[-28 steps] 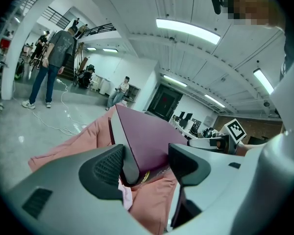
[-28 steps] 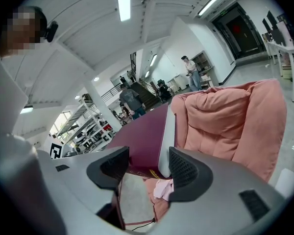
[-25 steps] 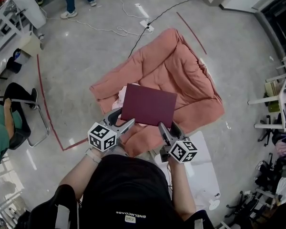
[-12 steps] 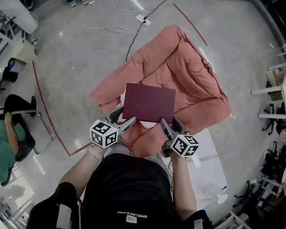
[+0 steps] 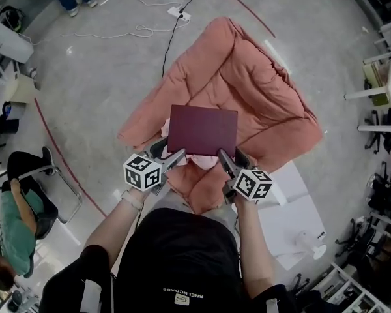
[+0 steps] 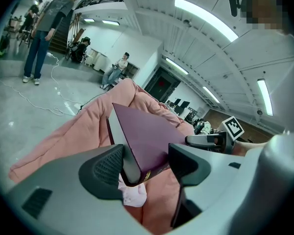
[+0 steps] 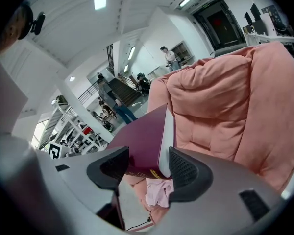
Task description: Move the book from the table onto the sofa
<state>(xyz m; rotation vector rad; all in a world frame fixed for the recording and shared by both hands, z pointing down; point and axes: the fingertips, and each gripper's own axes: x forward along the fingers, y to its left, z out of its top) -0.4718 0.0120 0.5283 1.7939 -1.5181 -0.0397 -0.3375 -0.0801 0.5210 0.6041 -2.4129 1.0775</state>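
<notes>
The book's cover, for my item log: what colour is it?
The book is plain dark maroon, clearest in the head view.

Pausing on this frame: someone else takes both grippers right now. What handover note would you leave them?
Left gripper: shut on the book's near left corner.
Right gripper: shut on its near right corner.
Book: held up between both grippers over the front of the sofa, with a pale pink cloth below it. It is not set down.
Done: the book is picked up and is at the sofa.
Left: lower it onto the sofa, open both grippers, pull back.
</notes>
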